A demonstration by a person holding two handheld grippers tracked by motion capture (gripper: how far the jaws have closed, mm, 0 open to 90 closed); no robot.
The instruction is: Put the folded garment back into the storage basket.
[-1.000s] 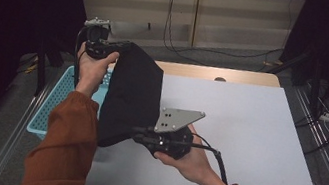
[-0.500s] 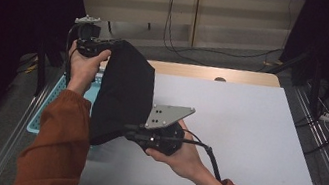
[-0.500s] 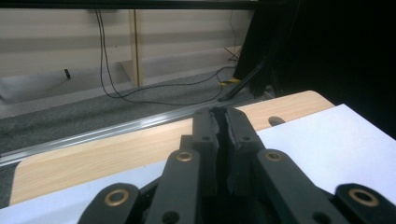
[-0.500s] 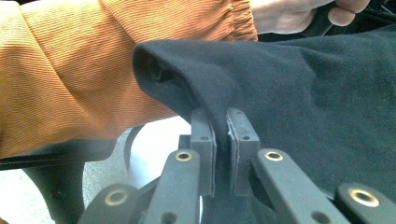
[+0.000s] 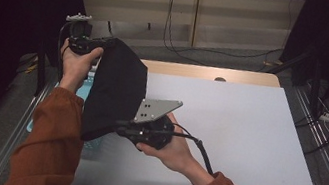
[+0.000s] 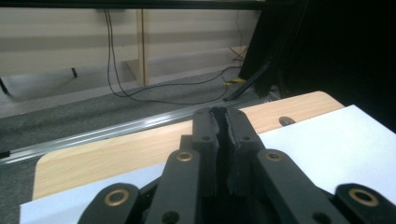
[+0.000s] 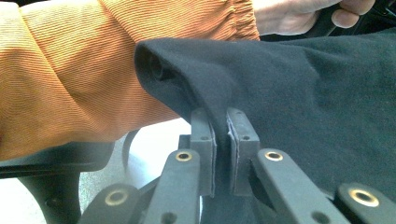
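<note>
Large black cloth garment of soft knit fabric (image 5: 117, 89) held up in the air over the left edge of the white worktop (image 5: 246, 136), stretched between the two sets of tongs. It hangs clear of the surface, upper corner high and to the left, lower edge down toward the person's side.

Left tongs (image 5: 103, 49) raised above the worktop's far left corner, gripped by the left hand (image 5: 76, 60). In the left gripper view the left tongs (image 6: 222, 116) are drawn narrow, a thin fold of black fabric pinched between them.

Right tongs (image 5: 118, 126) lower and nearer, held in the right hand (image 5: 170, 149), with the grey three-cornered plate (image 5: 157, 110) on top. In the right gripper view the right tongs (image 7: 223, 121) are clamped on a hemmed edge of the garment (image 7: 299, 98); an orange ribbed sleeve (image 7: 93, 70) is just behind it.

Light blue plastic basket (image 5: 82, 91) partly hidden below the cloth, at the worktop's left side.
</note>
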